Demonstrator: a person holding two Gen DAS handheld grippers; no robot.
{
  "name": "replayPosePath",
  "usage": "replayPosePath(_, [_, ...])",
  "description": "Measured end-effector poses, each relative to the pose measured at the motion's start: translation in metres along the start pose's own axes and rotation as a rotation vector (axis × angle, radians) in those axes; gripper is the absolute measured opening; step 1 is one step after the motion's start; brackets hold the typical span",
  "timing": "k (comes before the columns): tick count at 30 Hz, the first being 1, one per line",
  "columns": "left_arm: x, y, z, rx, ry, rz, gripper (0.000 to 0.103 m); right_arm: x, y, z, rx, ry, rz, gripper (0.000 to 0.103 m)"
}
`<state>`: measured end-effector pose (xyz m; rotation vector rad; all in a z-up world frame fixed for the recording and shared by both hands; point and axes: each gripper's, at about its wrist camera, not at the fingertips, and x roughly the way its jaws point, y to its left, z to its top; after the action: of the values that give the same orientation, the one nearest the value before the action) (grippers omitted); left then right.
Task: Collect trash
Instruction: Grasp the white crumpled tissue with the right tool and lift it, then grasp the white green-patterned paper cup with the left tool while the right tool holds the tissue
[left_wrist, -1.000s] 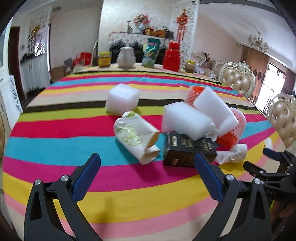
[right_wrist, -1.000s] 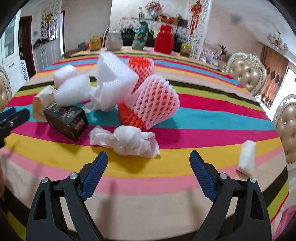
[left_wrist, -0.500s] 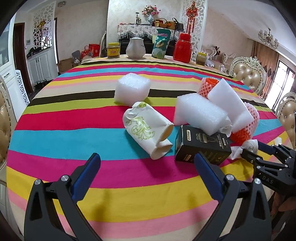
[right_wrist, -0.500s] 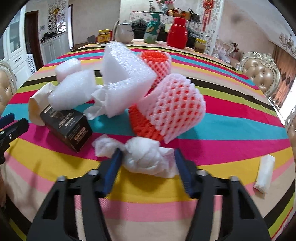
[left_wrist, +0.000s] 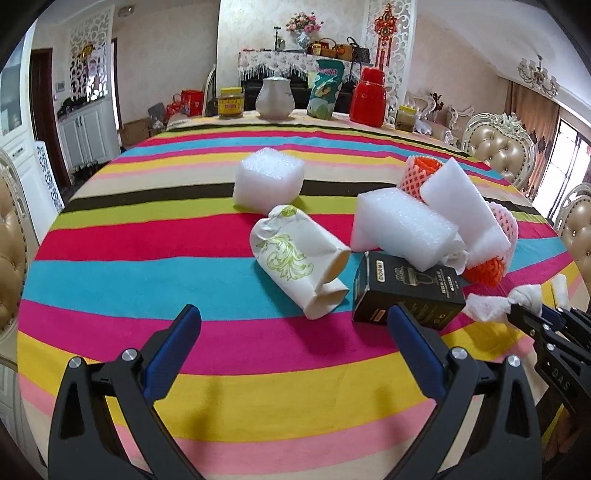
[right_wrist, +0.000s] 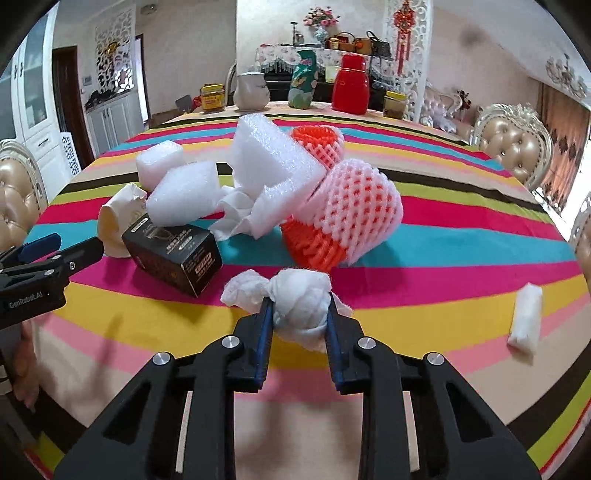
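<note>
round table (left_wrist: 155, 280) under a striped cloth, trash piled right of centre. no bin or bag in either view, so drop point unknown.

pile, big to small: white foam blocks (right_wrist: 273, 158) leaning on the pink and orange foam fruit nets (right_wrist: 354, 214); a separate foam cube (left_wrist: 269, 181) at 12 o'clock from the crumpled paper cup (left_wrist: 295, 258); black carton (right_wrist: 173, 254) at 9 o'clock from the nets, touching the cup in the left wrist view; small white wrapped piece (right_wrist: 526, 319) alone, well apart at 3 o'clock near the table edge.

step in hand: first pick. right gripper (right_wrist: 300, 314) has its jaws closing on the crumpled tissue wad (right_wrist: 295, 302), pads pressing both sides and the wad bulging between them. wad sits at 6 o'clock from the nets, on the yellow/pink stripes, loose tail sticking out toward 9 o'clock. looks like it's on the cloth, not lifted.

left gripper (left_wrist: 291, 332) has jaws wide apart, nothing between them, hovering short of the cup and carton. carton corner is near its right finger.

next move, my read: finish the squeeze, lift straight up so the tail clears the carton, carry to wherever trash goes. tissue is soft and light, grip should hold; risk is the tail dragging. left can then take the cup or the carton, both at 12 o'clock from it.
</note>
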<state>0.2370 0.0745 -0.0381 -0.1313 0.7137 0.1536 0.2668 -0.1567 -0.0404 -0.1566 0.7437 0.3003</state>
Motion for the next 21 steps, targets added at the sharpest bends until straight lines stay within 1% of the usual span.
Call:
replayPosePath(1, [0.0,-0.002,0.0,0.008,-0.002,0.001,0.098,-0.001,-0.002,-0.002,0.015,0.003,-0.005,0.026])
replayPosePath(4, [-0.001,-0.006,-0.001,0.027,0.002,0.007,0.098,-0.008,-0.009,-0.003,0.059,-0.029,-0.025,0.026])
replayPosePath(8, [-0.004,-0.017,-0.006,0.041,0.012,-0.041,0.098,-0.015,-0.029,-0.007,0.155,-0.057,-0.03,0.026])
replayPosePath(11, [-0.006,-0.033,-0.006,0.084,0.009,-0.052,0.098,-0.017,-0.035,-0.01,0.173,-0.059,-0.02,0.026])
replayPosePath(14, [-0.005,-0.041,0.001,0.104,0.005,-0.032,0.098,-0.018,-0.04,-0.011,0.18,-0.06,-0.013,0.026])
replayPosePath(16, [-0.002,-0.036,0.008,0.071,0.01,-0.02,0.098,-0.017,-0.041,-0.012,0.184,-0.052,-0.001,0.026])
replayPosePath(19, [0.007,-0.015,0.024,-0.042,0.029,0.001,0.098,-0.016,-0.038,-0.012,0.177,-0.052,0.007,0.026])
replayPosePath(21, [0.016,-0.006,0.03,-0.081,0.036,0.027,0.097,-0.016,-0.036,-0.012,0.169,-0.047,0.007,0.026])
